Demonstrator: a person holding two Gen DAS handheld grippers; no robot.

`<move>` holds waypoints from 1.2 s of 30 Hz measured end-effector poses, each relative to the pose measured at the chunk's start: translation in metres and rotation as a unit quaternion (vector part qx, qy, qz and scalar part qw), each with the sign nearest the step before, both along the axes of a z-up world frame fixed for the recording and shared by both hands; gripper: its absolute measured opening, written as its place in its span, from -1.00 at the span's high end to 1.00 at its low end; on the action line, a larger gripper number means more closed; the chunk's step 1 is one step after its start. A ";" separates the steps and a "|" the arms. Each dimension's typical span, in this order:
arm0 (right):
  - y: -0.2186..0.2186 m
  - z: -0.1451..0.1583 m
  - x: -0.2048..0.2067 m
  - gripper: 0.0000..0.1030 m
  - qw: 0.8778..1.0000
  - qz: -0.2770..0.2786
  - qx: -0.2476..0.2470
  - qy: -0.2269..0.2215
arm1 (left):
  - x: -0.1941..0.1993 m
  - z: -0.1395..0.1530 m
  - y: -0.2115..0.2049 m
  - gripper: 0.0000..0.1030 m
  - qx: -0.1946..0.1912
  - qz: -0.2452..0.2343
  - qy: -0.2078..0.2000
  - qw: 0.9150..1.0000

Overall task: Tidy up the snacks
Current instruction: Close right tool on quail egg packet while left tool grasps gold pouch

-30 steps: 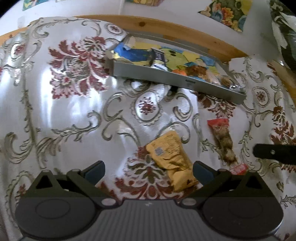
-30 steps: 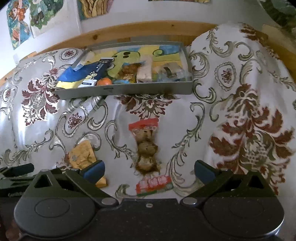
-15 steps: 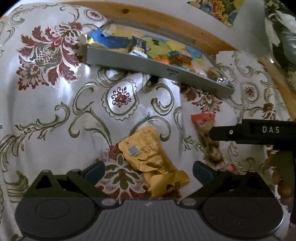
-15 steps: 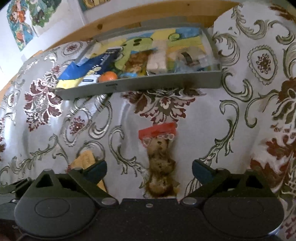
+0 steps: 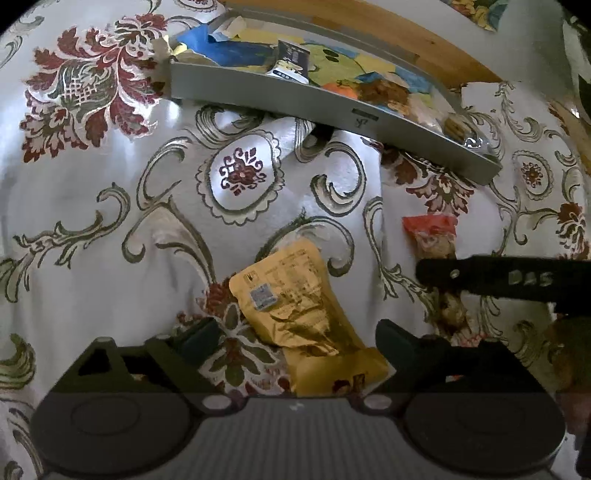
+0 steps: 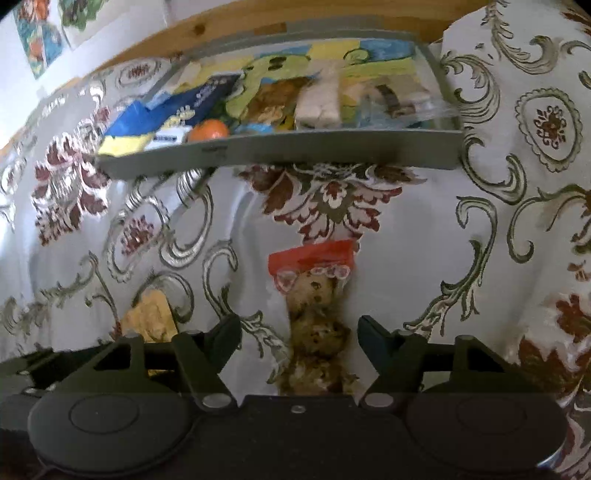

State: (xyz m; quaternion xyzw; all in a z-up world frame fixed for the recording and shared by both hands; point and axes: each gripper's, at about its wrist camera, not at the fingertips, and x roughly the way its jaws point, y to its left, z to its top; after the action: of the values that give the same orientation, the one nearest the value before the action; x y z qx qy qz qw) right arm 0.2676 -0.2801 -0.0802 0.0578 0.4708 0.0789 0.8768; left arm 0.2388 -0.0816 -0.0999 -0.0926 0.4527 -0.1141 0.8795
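Note:
A crinkled yellow snack packet point(image 5: 303, 317) lies flat on the floral cloth, its lower end between the fingers of my left gripper point(image 5: 295, 336), which is open and straddles it. A clear cookie pack with a red top point(image 6: 314, 295) lies lengthwise between the fingers of my right gripper point(image 6: 299, 334). Those fingers are partly drawn in, with a small gap on each side of the pack. In the left wrist view the cookie pack point(image 5: 430, 236) lies right of the yellow packet, partly under the right gripper's black body point(image 5: 509, 278). The yellow packet point(image 6: 151, 314) shows at the left of the right wrist view.
A grey tray point(image 5: 332, 107) stands at the back and holds several snacks, a blue packet point(image 6: 192, 107) and an orange fruit point(image 6: 208, 129). Behind the tray point(image 6: 295, 151) runs a wooden edge point(image 6: 229, 26) and a wall with pictures. The cloth is wrinkled and rises at the right.
Both grippers have come down and forward over their packets. The right gripper's fingers have narrowed around the cookie pack. The left gripper's fingers stay wide.

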 end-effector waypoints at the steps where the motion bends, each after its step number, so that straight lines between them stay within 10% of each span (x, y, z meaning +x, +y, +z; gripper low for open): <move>1: 0.001 -0.002 0.001 -0.29 1.000 -0.001 -0.007 0.006 | 0.000 0.000 0.001 -0.74 -0.006 0.002 0.003 1.000; 27: 0.011 -0.003 -0.017 0.07 0.998 0.010 0.002 0.056 | -0.010 -0.003 0.047 0.32 -0.088 0.049 0.060 0.993; 36: 0.029 0.000 -0.032 0.02 0.997 0.040 -0.002 0.060 | -0.012 -0.006 0.056 -0.04 -0.111 0.056 0.073 0.990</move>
State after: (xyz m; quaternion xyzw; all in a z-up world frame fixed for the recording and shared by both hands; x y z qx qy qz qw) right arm 0.2354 -0.2511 -0.0799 0.0414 0.5251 0.1096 0.8430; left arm 0.2272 -0.0251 -0.1060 -0.2231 0.4939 -0.1070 0.8336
